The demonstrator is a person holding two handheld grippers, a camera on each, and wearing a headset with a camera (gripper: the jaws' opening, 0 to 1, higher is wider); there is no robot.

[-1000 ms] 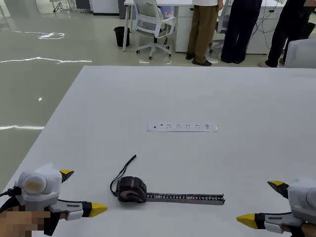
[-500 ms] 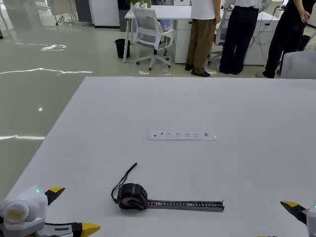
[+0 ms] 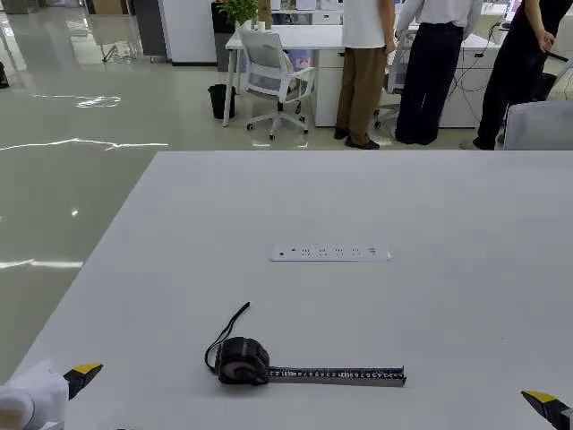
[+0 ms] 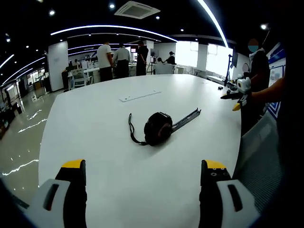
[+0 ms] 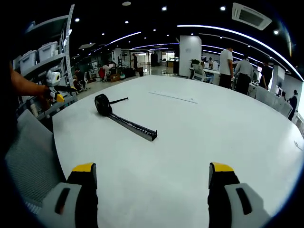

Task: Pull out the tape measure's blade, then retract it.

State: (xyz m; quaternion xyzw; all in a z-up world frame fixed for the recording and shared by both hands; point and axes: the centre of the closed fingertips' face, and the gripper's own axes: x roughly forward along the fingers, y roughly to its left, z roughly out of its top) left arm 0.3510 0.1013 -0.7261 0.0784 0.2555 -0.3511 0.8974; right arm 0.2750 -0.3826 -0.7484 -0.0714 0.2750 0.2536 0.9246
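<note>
1. Head view, set against a second ago: the left gripper (image 4: 143,165) and the right gripper (image 5: 154,167) have been drawn back toward the near edge of the surface (image 3: 448,206), away from the tape measure (image 3: 240,360).
2. Both are seen released, jaws spread wide, with nothing held.
3. The tape measure is left lying near the near edge, its blade (image 3: 340,375) still pulled out flat; retraction is judged not yet done.
4. A power strip (image 3: 330,253) lies mid-surface, well apart. People (image 3: 363,63) and a chair (image 3: 269,67) stand beyond the far edge. Nothing is found in the way.
</note>
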